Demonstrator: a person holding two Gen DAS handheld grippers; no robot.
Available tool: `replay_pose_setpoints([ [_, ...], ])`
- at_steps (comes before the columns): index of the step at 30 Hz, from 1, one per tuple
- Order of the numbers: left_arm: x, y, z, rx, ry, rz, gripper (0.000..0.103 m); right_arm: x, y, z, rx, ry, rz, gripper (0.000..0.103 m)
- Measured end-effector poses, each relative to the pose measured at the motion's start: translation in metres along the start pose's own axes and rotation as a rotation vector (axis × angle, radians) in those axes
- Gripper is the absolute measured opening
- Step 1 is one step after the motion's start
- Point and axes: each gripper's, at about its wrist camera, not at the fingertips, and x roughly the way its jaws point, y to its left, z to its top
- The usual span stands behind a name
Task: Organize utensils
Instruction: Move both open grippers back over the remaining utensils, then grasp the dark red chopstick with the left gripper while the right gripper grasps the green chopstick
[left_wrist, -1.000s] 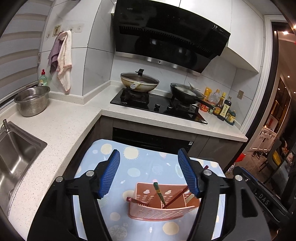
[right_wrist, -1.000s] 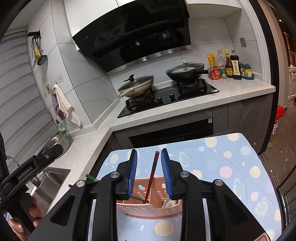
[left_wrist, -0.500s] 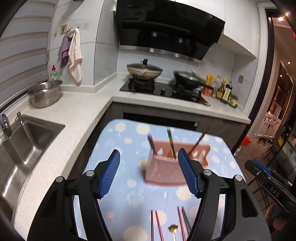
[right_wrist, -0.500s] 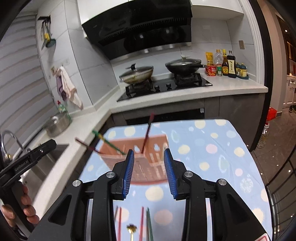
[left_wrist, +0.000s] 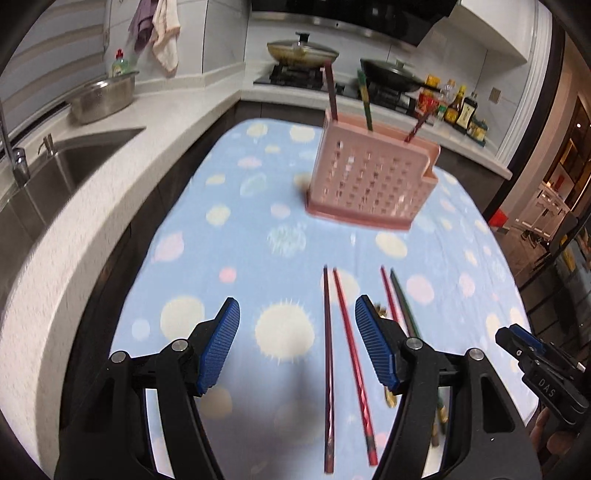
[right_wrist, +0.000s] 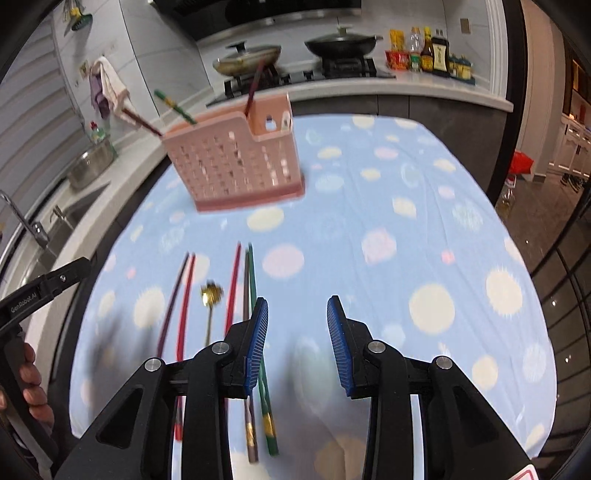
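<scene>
A pink perforated utensil holder (left_wrist: 369, 177) stands on the spotted blue tablecloth (left_wrist: 258, 240) with three chopsticks sticking up out of it; it also shows in the right wrist view (right_wrist: 236, 162). Several loose chopsticks (left_wrist: 343, 347) lie on the cloth nearer to me, red, dark and green (right_wrist: 255, 325). A gold spoon (right_wrist: 210, 299) lies among them. My left gripper (left_wrist: 297, 317) is open and empty, just above the red chopsticks. My right gripper (right_wrist: 297, 314) is open and empty, to the right of the green chopstick.
A white counter (left_wrist: 92, 177) with a sink (left_wrist: 55, 173) and a steel bowl (left_wrist: 103, 96) runs along the left. A stove with two pans (right_wrist: 295, 55) and sauce bottles (right_wrist: 428, 51) stand behind the table. The table's right edge drops to the floor.
Both grippers have pulled back from the holder and tilted down toward the near part of the table. The right gripper has let go of a chopstick into the holder and opened wider.
</scene>
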Motion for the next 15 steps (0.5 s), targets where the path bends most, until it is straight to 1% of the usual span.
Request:
replay_pose_setpoints([
  [3,0.005,0.002,-0.019,0.003,0.041,-0.001,0.062,0.005,-0.003,-0.020,0.004,0.041,0.003,0.033],
  [7,0.012,0.001,-0.043,0.014,0.094,0.012,0.062,0.009,-0.001,-0.038,0.004,0.075,0.010,0.033],
  [15,0.028,-0.003,-0.082,0.009,0.188,0.008,0.062,0.021,0.012,-0.063,-0.029,0.137,0.033,0.033],
])
